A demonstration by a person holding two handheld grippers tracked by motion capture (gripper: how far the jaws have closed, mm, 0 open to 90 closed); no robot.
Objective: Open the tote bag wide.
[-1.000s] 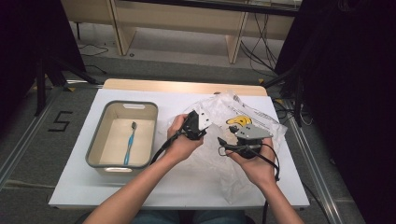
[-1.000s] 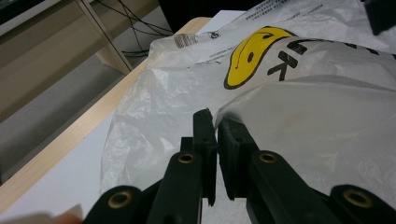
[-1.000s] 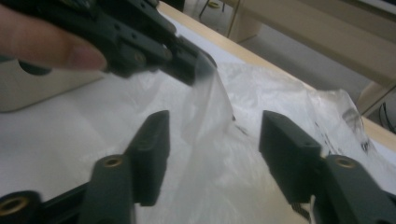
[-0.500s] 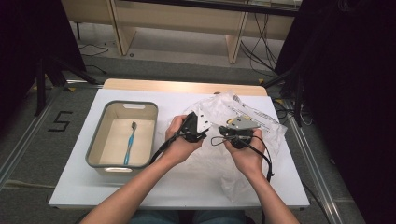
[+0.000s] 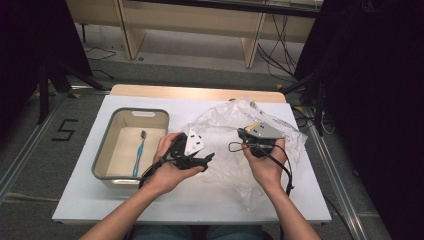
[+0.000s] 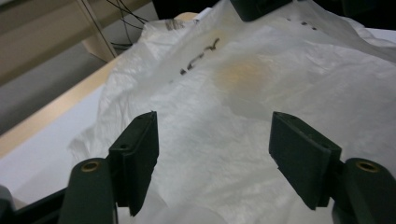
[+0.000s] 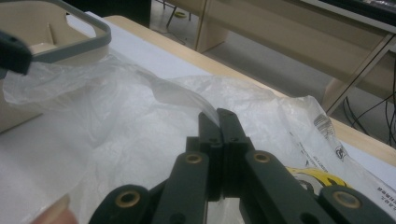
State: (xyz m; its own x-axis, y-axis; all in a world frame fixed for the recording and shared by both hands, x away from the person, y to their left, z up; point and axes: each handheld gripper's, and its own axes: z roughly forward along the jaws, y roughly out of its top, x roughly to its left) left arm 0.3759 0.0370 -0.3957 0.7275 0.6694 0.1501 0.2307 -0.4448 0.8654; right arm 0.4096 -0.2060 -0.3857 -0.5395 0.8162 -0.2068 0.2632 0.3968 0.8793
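Observation:
A crumpled clear plastic bag (image 5: 235, 125) lies on the white table, with yellow print showing through it (image 7: 322, 177). My right gripper (image 5: 240, 134) is shut on a raised fold of the bag's film (image 7: 187, 100); in the right gripper view its jaws (image 7: 219, 122) press together on the film. My left gripper (image 5: 206, 159) is at the bag's left edge, and its jaws have just been opening. In the left gripper view it (image 6: 212, 161) stands wide open over the bag (image 6: 261, 93), with nothing pinched between the pads.
A beige tray with a grey rim (image 5: 102, 150) stands at the table's left and holds a blue toothbrush (image 5: 138, 152). Its corner (image 7: 79, 46) appears in the right gripper view. The white tabletop (image 5: 200, 200) is bare in front of the hands.
The left gripper has drawn back left toward the person and opened, letting go of the bag. The right gripper's jaws have closed on the bag's film and stayed in place.

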